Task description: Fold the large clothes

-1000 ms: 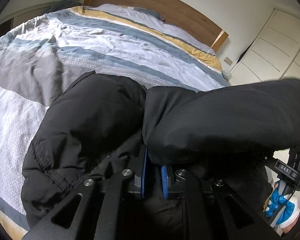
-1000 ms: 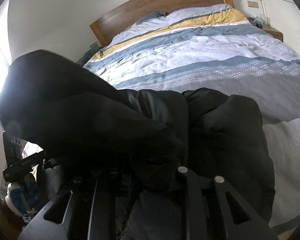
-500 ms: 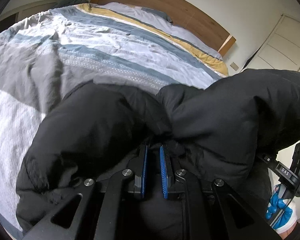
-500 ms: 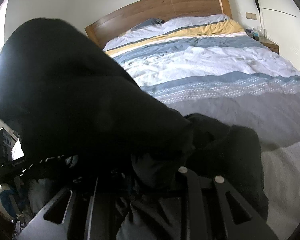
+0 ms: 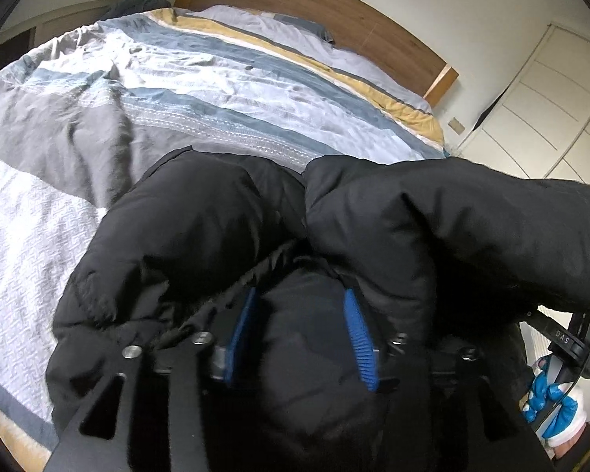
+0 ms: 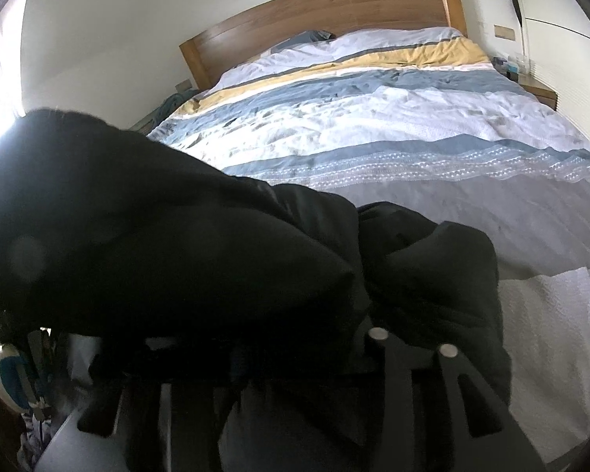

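On the near end of the bed [image 5: 98, 126], item one: black padded jacket [image 5: 185, 244], bunched in two puffy lobes over the grey and white bands of the striped duvet [image 6: 393, 126]. Item two: my left gripper [image 5: 301, 334], its blue pads [image 5: 356, 338] spread wide apart with a mound of jacket fabric lying between them; I see no grip on the cloth. Item three: my right gripper [image 6: 291, 362], buried under the jacket [image 6: 216, 267] in its own view, fingertips hidden, so I cannot tell how far apart they stand or whether they hold anything. A raised lobe of the jacket drapes over that side, and in the left view it hangs above the right hand [image 5: 550, 401] in its blue-and-white glove at the lower right edge. Item four: wooden headboard [image 6: 334, 4] at the far end, with a yellow band of duvet just below the pillows. Item five: white panelled wardrobe doors [image 5: 546, 90] beside the bed, right of the headboard in the left view
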Available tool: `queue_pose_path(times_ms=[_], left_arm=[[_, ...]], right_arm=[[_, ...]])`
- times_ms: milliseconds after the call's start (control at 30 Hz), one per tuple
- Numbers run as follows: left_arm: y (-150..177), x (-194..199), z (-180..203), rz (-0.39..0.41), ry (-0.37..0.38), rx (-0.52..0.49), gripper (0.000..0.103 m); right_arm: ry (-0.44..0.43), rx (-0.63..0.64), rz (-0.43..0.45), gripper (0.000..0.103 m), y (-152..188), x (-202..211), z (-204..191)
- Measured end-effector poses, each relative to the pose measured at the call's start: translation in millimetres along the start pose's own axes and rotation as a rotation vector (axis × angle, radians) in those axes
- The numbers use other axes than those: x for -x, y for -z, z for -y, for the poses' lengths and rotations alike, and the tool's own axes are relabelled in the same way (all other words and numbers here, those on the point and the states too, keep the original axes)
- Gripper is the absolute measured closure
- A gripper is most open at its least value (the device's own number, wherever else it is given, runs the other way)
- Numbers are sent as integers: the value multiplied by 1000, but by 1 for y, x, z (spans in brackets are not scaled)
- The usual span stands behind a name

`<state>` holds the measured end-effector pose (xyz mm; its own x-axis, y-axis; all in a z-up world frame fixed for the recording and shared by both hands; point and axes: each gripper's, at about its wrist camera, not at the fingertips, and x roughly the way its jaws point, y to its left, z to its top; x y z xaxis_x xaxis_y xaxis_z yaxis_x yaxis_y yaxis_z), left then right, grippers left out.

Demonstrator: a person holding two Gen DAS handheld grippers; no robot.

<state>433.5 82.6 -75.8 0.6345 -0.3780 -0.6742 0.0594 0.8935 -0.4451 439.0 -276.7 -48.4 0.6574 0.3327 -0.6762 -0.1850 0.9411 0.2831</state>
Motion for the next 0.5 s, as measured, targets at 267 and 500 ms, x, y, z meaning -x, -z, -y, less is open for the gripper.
queue_pose_path(times_ms=[267,500], left_arm=[[3,48,-7,9,-9,71,35],[-32,80,-1,17,-15,124,26]], right_arm=[[15,16,-63,56,13,39,9],[-14,-31,-34,55,-27,81,7]])
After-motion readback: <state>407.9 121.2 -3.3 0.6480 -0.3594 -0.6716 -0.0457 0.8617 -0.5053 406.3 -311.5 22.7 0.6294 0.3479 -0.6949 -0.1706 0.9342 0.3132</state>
